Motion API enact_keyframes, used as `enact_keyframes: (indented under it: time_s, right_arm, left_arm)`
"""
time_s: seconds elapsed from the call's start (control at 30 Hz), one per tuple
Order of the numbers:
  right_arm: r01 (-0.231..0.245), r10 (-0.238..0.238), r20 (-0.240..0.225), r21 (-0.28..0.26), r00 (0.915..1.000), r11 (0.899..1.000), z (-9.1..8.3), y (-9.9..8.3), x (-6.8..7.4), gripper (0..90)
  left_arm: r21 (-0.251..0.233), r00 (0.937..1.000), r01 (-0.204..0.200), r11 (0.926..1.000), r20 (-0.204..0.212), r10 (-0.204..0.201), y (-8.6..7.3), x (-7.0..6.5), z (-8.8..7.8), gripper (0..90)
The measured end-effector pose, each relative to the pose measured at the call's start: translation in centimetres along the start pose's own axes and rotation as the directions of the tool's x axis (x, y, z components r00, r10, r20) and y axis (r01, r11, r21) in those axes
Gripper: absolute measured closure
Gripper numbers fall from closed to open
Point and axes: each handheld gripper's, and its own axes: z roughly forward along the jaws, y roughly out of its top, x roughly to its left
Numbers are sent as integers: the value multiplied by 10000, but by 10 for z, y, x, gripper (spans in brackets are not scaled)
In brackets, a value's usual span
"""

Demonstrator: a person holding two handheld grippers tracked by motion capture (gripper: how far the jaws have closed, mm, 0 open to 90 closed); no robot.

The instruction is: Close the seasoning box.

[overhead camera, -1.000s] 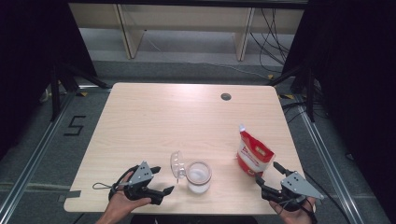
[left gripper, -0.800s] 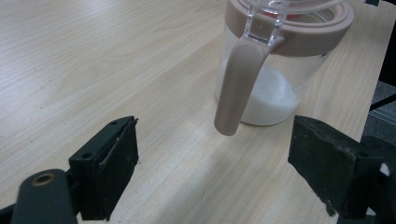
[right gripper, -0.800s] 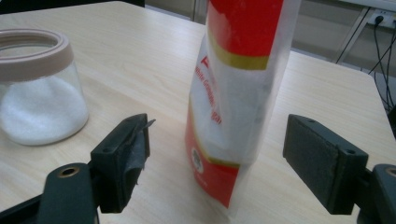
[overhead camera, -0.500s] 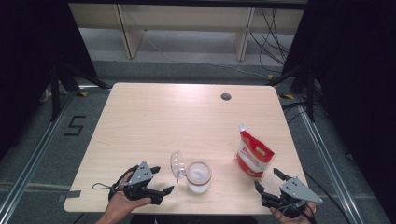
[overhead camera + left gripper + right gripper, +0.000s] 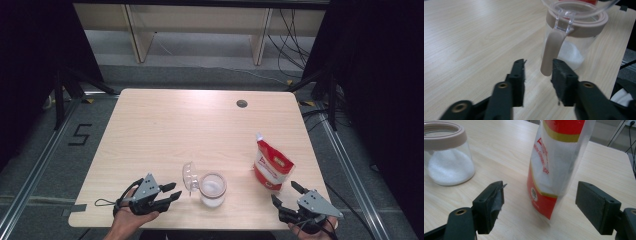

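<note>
A clear jar with a beige rim holds white granules; its clear lid is flipped open to its left. A red and white sugar pouch stands upright to its right. My left gripper is open just left of the jar, with the beige lid tab hanging near its right jaw. My right gripper is open wide below the pouch, its jaws either side of the pouch's base without touching.
The light wooden table has a dark round grommet near its far edge. Both hands sit at the near edge. Shelving legs and cables stand on the floor beyond the table.
The right gripper has drawn back slightly toward the near edge, away from the pouch. The left gripper holds its place beside the jar.
</note>
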Motion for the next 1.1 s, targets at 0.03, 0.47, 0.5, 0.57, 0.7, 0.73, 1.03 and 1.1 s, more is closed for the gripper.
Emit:
enact_keyframes:
  time_s: [0.03,0.47,0.5,0.57,0.7,0.73,1.03,1.1]
  right_arm:
    - [-131,131,-21,53,9999,9999,0,0,1,239]
    - [-105,105,-56,78,9999,9999,0,0,2,248]
    - [-99,99,-56,74,9999,9999,0,0,2,249]
    - [-327,327,-14,153,9995,9993,-1,0,5,249]
    - [14,-11,-202,137,9998,9999,1,1,4,249]
    - [14,-11,-202,137,9998,9999,1,1,4,249]
    - [117,-115,-90,161,9999,9998,1,1,5,251]
    - [391,-390,-57,69,9992,9992,2,2,4,252]
  left_arm:
    - [27,10000,-13,10000,-84,13,2,-1,-3,713]
    - [13,9997,-226,9997,72,226,10,-13,-3,895]
    - [-51,9997,-226,9997,129,227,11,-13,-3,895]
    - [-16,9983,-566,9984,134,566,14,-11,-3,895]
    - [-141,9994,-289,9995,177,291,18,-11,-4,895]
    - [-141,9994,-289,9995,177,291,18,-11,-4,895]
    - [-303,9970,-669,9973,367,680,29,-12,-4,895]
    - [-262,9969,-701,9972,342,710,31,-12,-5,895]
